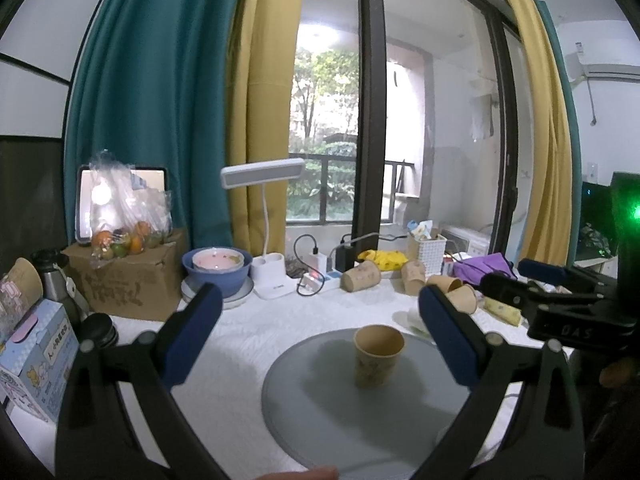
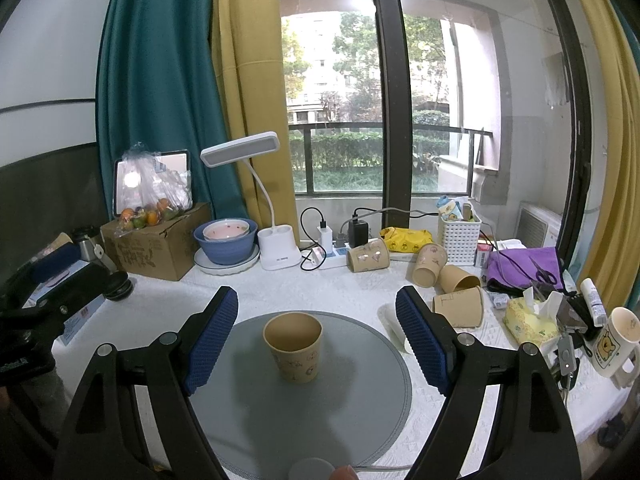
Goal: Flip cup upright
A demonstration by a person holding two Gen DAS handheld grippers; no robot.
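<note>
The cup (image 2: 293, 347) stands alone on the grey mat (image 2: 248, 412), bare mat all round it, so either side is free to pass. Beyond the mat's far right edge lie tipped cups (image 2: 458, 306) (close together), with a tissue pack (image 2: 528, 320) and mug (image 2: 614, 340) crowding the right

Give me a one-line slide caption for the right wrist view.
Open right gripper faces an upright paper cup standing on the round grey mat.

Both wrist cameras look from the near desk (image 1: 240, 336) edge toward the far window; both share the round grey mat (image 2: 248, 412), the left camera sitting further left.
</note>
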